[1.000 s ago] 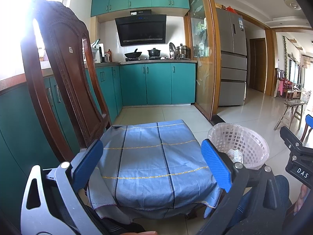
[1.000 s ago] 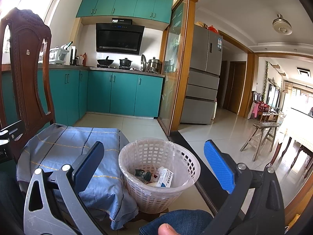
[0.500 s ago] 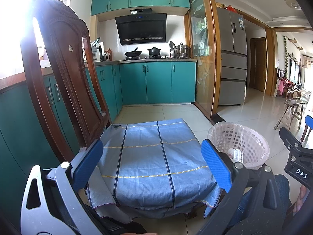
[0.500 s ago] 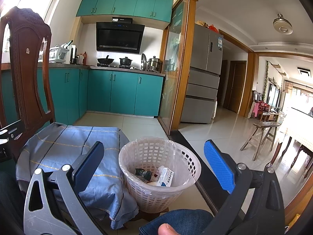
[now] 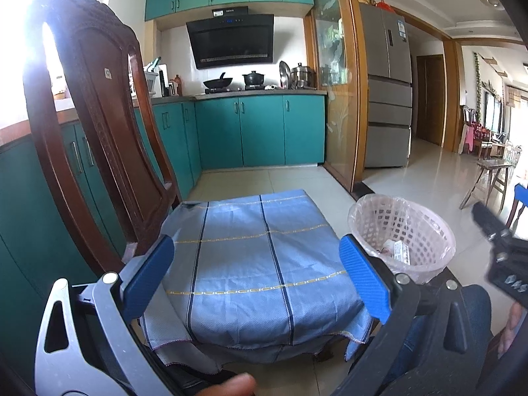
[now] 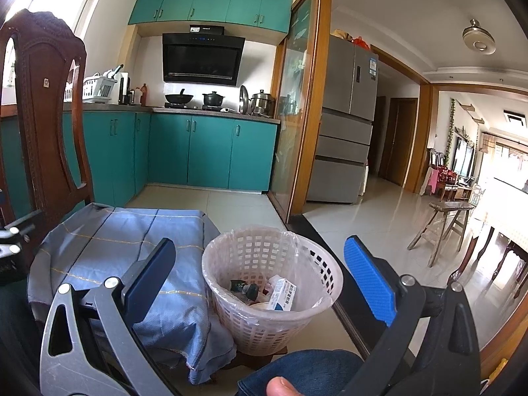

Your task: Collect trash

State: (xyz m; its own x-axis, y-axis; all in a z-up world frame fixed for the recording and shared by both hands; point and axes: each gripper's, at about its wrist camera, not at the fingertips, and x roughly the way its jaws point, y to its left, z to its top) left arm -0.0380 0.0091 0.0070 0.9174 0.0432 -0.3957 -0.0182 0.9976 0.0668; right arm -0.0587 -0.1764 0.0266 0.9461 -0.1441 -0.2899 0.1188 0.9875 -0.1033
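A pale pink mesh waste basket (image 6: 310, 265) with a clear liner stands on the floor to the right of the chair; it shows too in the left wrist view as basket (image 5: 429, 227). Inside lie a white and blue carton (image 6: 282, 293) and dark crumpled scraps (image 6: 244, 288). My right gripper (image 6: 260, 274) hangs open just above and in front of the basket, nothing between its fingers. My left gripper (image 5: 254, 270) is open over the blue checked cloth (image 5: 250, 257) on the chair seat, which carries no loose trash.
A dark carved wooden chair back (image 5: 92, 125) rises at the left. Teal kitchen cabinets (image 5: 257, 132) line the far wall, with a glass sliding door (image 6: 293, 125) and fridge (image 6: 349, 118) to the right. A wooden stool (image 6: 442, 227) stands on the tiled floor. A denim-clad knee (image 6: 303, 373) is at the bottom.
Both grippers have drifted only slightly, staying open. The basket and its contents have not moved.
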